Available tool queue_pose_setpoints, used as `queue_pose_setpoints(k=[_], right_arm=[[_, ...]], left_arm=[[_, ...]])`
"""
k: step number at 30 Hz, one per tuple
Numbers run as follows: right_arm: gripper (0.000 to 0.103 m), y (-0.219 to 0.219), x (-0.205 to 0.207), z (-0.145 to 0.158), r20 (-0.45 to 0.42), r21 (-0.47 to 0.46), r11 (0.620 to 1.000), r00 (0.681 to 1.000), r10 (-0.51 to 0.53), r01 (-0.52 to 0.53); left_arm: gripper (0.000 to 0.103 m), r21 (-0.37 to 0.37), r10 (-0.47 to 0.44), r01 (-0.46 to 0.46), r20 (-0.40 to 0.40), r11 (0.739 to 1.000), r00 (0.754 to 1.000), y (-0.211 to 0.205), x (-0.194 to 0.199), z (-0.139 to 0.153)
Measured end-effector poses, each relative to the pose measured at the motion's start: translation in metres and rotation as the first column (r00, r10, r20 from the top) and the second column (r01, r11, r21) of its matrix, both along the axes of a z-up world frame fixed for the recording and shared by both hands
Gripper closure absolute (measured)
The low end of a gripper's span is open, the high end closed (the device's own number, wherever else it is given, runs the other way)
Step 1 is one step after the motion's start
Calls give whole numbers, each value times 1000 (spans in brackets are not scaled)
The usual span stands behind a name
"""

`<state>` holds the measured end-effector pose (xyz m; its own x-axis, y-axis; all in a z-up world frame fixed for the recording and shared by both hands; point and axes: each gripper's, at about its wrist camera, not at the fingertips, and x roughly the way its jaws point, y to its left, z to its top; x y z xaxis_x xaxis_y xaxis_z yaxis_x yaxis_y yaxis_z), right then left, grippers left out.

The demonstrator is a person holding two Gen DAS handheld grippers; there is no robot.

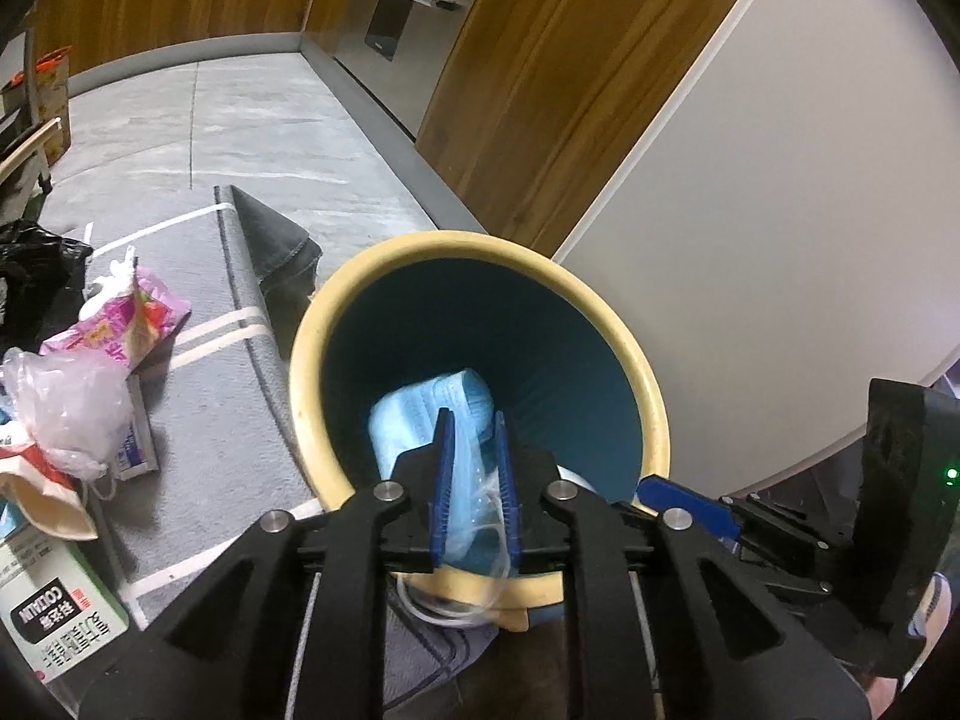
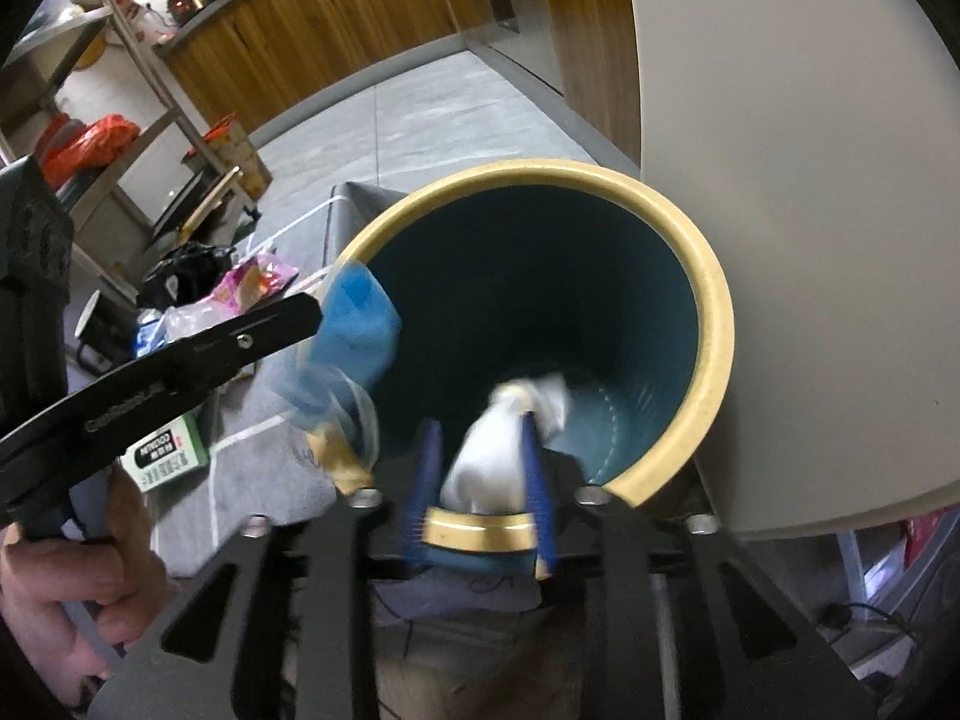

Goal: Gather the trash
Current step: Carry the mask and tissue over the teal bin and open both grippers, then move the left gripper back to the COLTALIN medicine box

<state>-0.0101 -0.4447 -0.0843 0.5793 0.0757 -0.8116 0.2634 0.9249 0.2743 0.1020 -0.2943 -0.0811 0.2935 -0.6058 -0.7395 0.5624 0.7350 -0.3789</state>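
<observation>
A round bin point(image 1: 480, 243) with a cream rim and a teal inside stands on the floor below both grippers, also plain in the right wrist view point(image 2: 714, 312). My left gripper point(image 1: 473, 420) hangs over its near rim. A light blue face mask point(image 1: 420, 414) in clear wrap lies between its slightly parted pads and reaches into the bin; it looks blurred point(image 2: 360, 312). My right gripper point(image 2: 480, 426) stands open over the bin's near edge. A blurred white crumpled tissue point(image 2: 498, 450) is loose between its fingers, above the bin's bottom.
Litter lies on a grey rug point(image 1: 228, 420) left of the bin: a pink wrapper point(image 1: 138, 318), a clear plastic bag point(image 1: 72, 402), a green and white box point(image 1: 54, 600), a black bag point(image 1: 30, 276). A white panel point(image 1: 780, 240) stands close on the right. A hand point(image 2: 72, 588) holds the left gripper.
</observation>
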Motion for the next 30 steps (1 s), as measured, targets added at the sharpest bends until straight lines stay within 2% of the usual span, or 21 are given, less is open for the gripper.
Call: queue_pose_setpoints(k=[2,5,9,12,18,23,30], right_arm=[[53,0,-1,2,11,0,1000,1000,-6,6],[50,1,-1,5,23,-2,1000,1000,-14,14],[44,3,-1,10,41,-7,1000,999,-20,21],[36,6,-1,16,63,-4,1000,998,-25,25],[26,22,2,30,106,-6,1000,994,-4,5],[22,41,8,37,119,-15,999,992,40,-39],[19,69,15,42,124,-26,995,987,101,-99]], left_arm=[[87,-10,3,-3,8,1000,1000,5,-1,5],[82,-27,16,-16,25,1000,1000,14,-4,16],[67,-48,44,-41,57,998,997,30,-8,35],[52,-61,63,-57,91,996,994,43,-11,48],[40,-36,100,-95,177,995,979,73,-17,72],[35,8,143,-149,234,989,962,107,-16,84],[35,70,236,-259,240,963,942,175,-9,82]])
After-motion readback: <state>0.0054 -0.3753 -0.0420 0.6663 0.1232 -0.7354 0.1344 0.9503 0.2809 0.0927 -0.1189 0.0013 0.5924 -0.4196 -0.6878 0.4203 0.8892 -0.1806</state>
